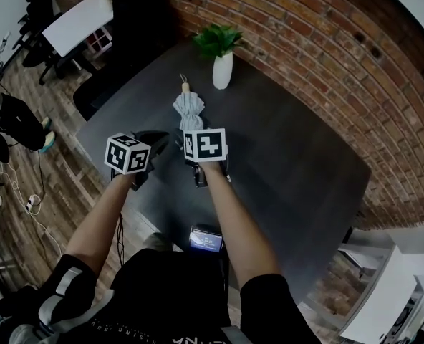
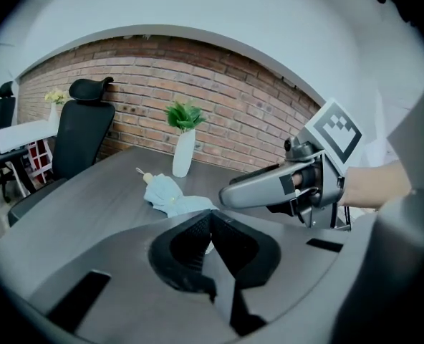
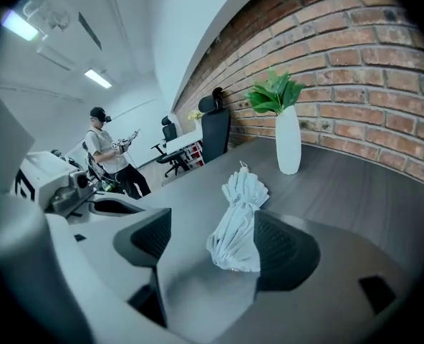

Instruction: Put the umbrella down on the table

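Observation:
A folded pale blue umbrella (image 1: 188, 109) with a wooden tip lies on the dark grey table (image 1: 291, 156), pointing toward the vase. In the right gripper view the umbrella's (image 3: 237, 224) near end sits between the wide-apart jaws of my right gripper (image 3: 212, 246), close to the right-hand jaw and clear of the left one; this gripper is open. My left gripper (image 2: 210, 217) is shut with nothing in it, just left of the umbrella (image 2: 170, 196). In the head view both grippers, left (image 1: 153, 142) and right (image 1: 192, 132), hover at the umbrella's near end.
A white vase with a green plant (image 1: 222, 69) stands beyond the umbrella by the brick wall. A black office chair (image 2: 79, 131) is at the table's far left side. A white desk (image 1: 76, 21) and a standing person (image 3: 112, 153) are further off.

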A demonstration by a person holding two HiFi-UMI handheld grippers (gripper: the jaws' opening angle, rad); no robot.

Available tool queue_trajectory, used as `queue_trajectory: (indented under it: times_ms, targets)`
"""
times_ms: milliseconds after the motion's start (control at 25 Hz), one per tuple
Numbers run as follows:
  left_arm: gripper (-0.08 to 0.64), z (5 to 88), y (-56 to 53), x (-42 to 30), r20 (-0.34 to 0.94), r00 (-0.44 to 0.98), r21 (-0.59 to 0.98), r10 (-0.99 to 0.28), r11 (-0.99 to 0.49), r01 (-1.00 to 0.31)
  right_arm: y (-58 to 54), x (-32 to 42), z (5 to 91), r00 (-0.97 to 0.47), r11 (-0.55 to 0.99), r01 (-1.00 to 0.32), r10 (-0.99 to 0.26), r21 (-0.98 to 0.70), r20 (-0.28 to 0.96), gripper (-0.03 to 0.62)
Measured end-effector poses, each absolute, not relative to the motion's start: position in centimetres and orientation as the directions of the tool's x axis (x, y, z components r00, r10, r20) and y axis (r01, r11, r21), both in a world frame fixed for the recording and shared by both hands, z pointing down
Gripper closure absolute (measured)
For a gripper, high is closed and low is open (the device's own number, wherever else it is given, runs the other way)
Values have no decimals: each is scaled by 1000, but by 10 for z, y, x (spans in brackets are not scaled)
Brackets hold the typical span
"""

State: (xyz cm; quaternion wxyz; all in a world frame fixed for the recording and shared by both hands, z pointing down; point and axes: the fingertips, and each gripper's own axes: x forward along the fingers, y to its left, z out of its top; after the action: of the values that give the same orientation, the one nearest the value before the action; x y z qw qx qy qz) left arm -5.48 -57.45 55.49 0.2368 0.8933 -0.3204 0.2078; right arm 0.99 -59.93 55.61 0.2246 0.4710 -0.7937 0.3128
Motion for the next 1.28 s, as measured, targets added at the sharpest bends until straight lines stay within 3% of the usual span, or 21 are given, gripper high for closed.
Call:
queue_trajectory:
  times_ms: [80,160,240,440,560,1280]
  targets:
    - [557,543,-563,-52,497,725,287,-477,-698,-656,-589,8,544,-474,391,-878,-619,-278,626,241]
    - [557,532,-548,-47,466,746,283,-475,-719,-635,-577,6,533,-489,423,-868,-633,-261,600,317]
    - [557,523,-532,-42,433,768,281,-472,-738,-613,-562,3,524,-509,458,-854,-637,-247,578,325]
    - [557,503,-490,-33,368,808,268,-459,-780,-565,-523,3,503,-532,505,-837,-664,-209,526,500]
    - [557,496,-466,-32,336,822,268,-460,-790,-551,-501,4,497,-529,510,-838,-673,-193,517,561]
    - [557,518,-355,-21,260,886,305,-384,-838,-453,-404,56,508,-562,478,-827,-727,-296,394,583]
